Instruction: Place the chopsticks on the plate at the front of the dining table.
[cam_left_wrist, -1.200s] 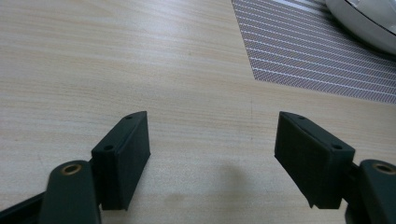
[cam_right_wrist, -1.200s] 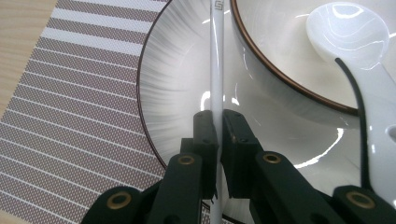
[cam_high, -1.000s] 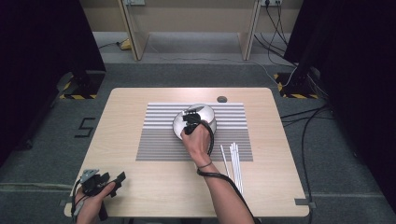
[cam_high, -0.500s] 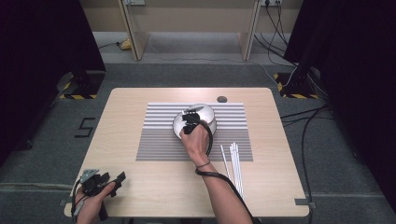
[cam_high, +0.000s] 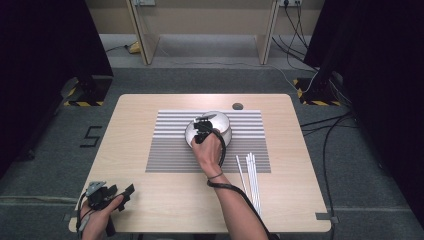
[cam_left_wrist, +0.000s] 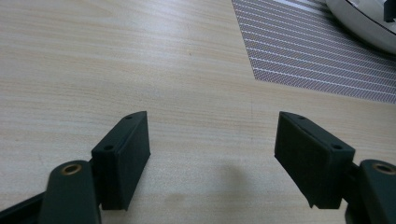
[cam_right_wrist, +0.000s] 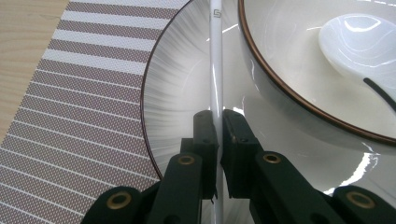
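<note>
My right gripper (cam_right_wrist: 217, 122) is shut on a thin white chopstick (cam_right_wrist: 216, 65). The stick reaches out over a white plate (cam_right_wrist: 177, 93) with a brown rim, next to a white bowl (cam_right_wrist: 280, 42) that holds a white spoon (cam_right_wrist: 359, 42). In the high view the right gripper (cam_high: 202, 131) hovers over the plate's left side, mid-placemat (cam_high: 170, 150). My left gripper (cam_high: 125, 197) rests open at the table's near left corner. In the left gripper view its jaws (cam_left_wrist: 212, 154) stand wide apart over bare wood, with nothing between them.
Several loose white chopsticks (cam_high: 250, 175) lie on the wooden table (cam_high: 150, 105) at the placemat's right edge. A small dark disc (cam_high: 237, 106) sits just behind the placemat. Table legs and cables stand beyond the far edge.
</note>
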